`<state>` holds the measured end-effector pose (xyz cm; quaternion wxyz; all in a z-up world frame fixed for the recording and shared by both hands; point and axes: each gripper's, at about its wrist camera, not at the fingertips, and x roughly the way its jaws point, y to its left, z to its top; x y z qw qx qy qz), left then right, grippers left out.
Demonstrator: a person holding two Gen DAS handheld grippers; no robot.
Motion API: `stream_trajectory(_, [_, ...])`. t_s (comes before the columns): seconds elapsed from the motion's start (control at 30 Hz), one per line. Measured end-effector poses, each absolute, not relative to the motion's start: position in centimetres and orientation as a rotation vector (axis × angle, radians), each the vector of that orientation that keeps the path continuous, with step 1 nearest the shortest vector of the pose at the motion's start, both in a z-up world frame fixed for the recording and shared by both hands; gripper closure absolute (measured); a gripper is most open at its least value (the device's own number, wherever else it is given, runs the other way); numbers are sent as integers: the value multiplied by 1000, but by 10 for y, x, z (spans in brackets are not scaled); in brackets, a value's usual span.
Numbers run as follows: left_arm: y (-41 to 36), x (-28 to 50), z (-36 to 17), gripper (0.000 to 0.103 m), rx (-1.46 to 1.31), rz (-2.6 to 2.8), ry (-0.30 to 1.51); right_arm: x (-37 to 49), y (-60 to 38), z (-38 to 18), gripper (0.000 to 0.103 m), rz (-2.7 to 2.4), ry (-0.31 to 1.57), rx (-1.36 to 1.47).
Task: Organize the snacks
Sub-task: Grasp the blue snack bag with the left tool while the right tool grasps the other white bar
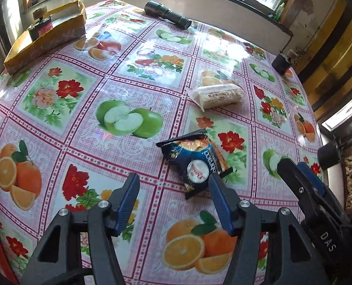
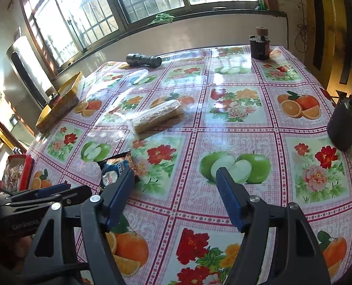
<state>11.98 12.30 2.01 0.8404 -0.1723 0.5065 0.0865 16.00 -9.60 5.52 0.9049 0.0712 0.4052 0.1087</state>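
A dark blue snack packet (image 1: 196, 161) lies on the fruit-print tablecloth, just ahead of my left gripper's right finger. It also shows in the right wrist view (image 2: 115, 168), partly behind my right gripper's left finger. A clear-wrapped pack of pale biscuits (image 1: 217, 95) lies farther out; it also shows in the right wrist view (image 2: 160, 116). My left gripper (image 1: 173, 180) is open and empty above the cloth. My right gripper (image 2: 174, 173) is open and empty; its fingers also show at the right of the left wrist view (image 1: 294, 171).
A yellow cardboard box (image 1: 45, 40) holding a small dark item sits at the far left. A black flashlight (image 1: 167, 14) lies at the far edge. Two dark jars (image 2: 260, 45) (image 2: 345, 125) stand at the right. A red tin (image 2: 19, 173) sits at the left edge.
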Motion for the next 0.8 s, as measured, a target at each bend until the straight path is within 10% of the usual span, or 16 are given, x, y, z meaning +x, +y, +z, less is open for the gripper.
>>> stream_trajectory(0.5, [102,165,-2,41,-299,273,1096,225,-106,44,29,280,891,218])
stream_trajectory(0.57, [106,162,-1,59,-273,269,1084,233,-102,43,29,310,892,182])
stream_trajectory(0.8, [143,141,0,62,-277,221,1089,262,-52,38,29,540,883,-192])
